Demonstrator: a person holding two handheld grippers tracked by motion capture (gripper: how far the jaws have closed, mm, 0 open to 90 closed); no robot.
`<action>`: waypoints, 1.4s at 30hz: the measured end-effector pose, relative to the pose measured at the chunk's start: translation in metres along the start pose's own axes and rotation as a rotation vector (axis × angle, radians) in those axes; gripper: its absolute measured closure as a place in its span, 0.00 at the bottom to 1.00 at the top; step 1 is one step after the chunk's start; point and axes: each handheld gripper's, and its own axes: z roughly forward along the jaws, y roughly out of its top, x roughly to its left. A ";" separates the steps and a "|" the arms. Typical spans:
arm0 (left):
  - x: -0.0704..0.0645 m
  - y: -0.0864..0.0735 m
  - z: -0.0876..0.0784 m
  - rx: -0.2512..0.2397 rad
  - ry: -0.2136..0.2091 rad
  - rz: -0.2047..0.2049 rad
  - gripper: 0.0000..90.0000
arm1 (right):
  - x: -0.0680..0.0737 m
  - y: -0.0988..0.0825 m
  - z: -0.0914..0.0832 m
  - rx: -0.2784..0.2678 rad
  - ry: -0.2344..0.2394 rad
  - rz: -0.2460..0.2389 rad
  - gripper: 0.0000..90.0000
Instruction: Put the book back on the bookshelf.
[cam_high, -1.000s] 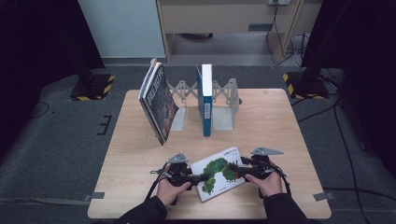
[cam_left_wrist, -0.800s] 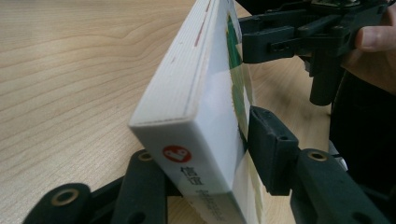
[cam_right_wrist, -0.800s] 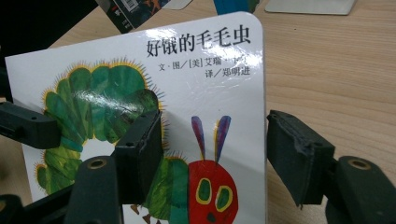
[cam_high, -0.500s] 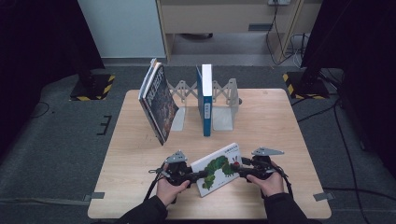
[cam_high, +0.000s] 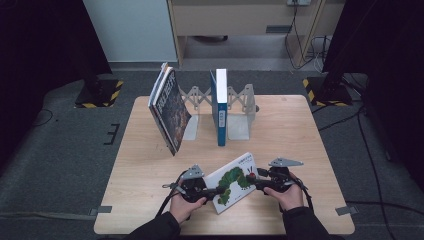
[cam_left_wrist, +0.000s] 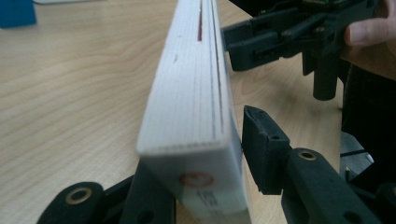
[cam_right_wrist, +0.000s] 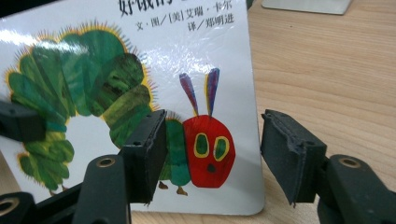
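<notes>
Caterpillar book (cam_high: 233, 182) turned slightly; left gripper (cam_high: 216, 190) jaws opening around its edge, right gripper (cam_high: 253, 182) jaws apart.

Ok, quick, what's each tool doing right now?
Left tool: open, just been opening, caterpillar book between jaws.
Right tool: open, straddling the book's edge.

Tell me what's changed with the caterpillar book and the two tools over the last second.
The caterpillar book has barely moved. The left tool has just been closing, then reopening slightly, around the book's edge; the right tool has been closing slowly at its cover. The upright books stayed put.
</notes>
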 end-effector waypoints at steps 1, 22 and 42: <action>-0.001 -0.001 0.002 0.007 -0.010 0.001 0.72 | 0.000 0.000 0.000 -0.003 0.002 -0.003 0.46; -0.009 0.017 -0.009 0.029 0.028 0.010 0.83 | -0.005 0.003 -0.005 -0.025 -0.026 -0.009 0.37; -0.003 0.034 -0.032 -0.016 0.095 -0.010 0.83 | -0.047 -0.007 -0.020 0.147 -0.351 -0.066 0.22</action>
